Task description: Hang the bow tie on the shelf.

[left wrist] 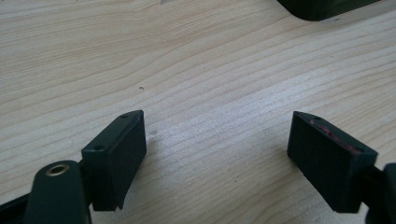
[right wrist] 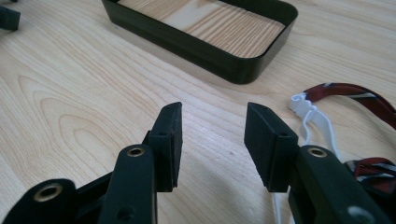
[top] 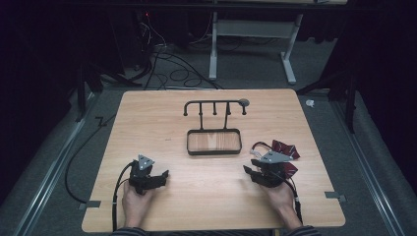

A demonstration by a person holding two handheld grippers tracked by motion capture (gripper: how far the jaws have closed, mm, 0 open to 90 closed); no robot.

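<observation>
A black rack (top: 215, 105) with several hooks rises from a shallow black tray (top: 214, 153) at the table's middle. A dark red patterned cloth (top: 286, 148) with a white strap lies at the right, partly under my right gripper (top: 250, 170). In the right gripper view that gripper (right wrist: 215, 112) is open over bare wood, with nothing between its fingers; the tray (right wrist: 224, 65) lies ahead, and the red cloth (right wrist: 355, 93) and white strap (right wrist: 310, 116) lie to its right. My left gripper (top: 162, 175) rests near the front left, open (left wrist: 217, 121) over bare wood.
The wooden table (top: 162, 123) stands on grey carpet. A corner of the black tray (left wrist: 322, 7) shows at the top of the left gripper view. Behind the table, cables (top: 172, 69) lie on the floor beside a white frame (top: 290, 54).
</observation>
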